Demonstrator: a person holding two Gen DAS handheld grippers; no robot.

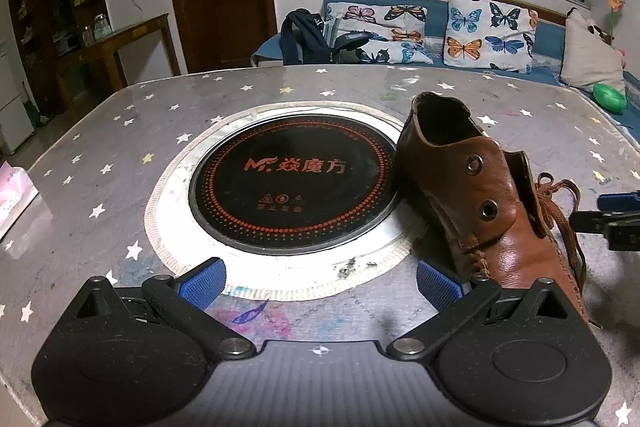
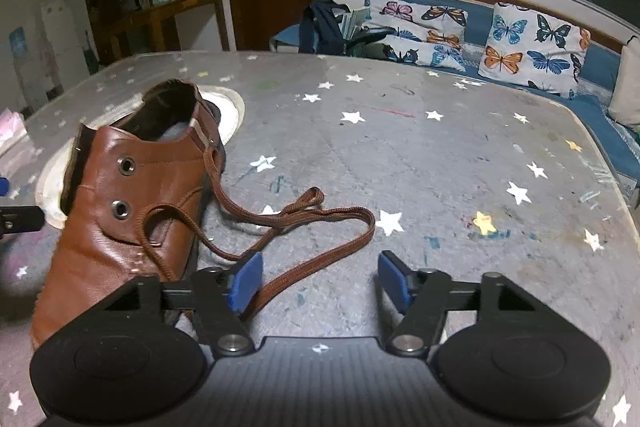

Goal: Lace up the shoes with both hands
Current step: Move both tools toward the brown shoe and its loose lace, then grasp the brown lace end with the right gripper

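A brown leather shoe (image 1: 492,211) lies on the star-patterned table, toe toward me, with two empty metal eyelets on each flap. It also shows in the right wrist view (image 2: 120,211). Its brown lace (image 2: 304,215) trails loose over the table to the shoe's right and runs under my right gripper's left pad (image 2: 246,281). My left gripper (image 1: 320,283) is open and empty, its right pad (image 1: 438,285) next to the shoe's toe. My right gripper (image 2: 320,281) is open and empty above the lace; it shows at the right edge of the left wrist view (image 1: 612,217).
A round black induction hob (image 1: 294,179) is set into the table (image 2: 460,167) just left of the shoe. A pink packet (image 1: 14,195) lies at the table's left edge. A sofa with butterfly cushions (image 1: 484,31) stands beyond the far edge.
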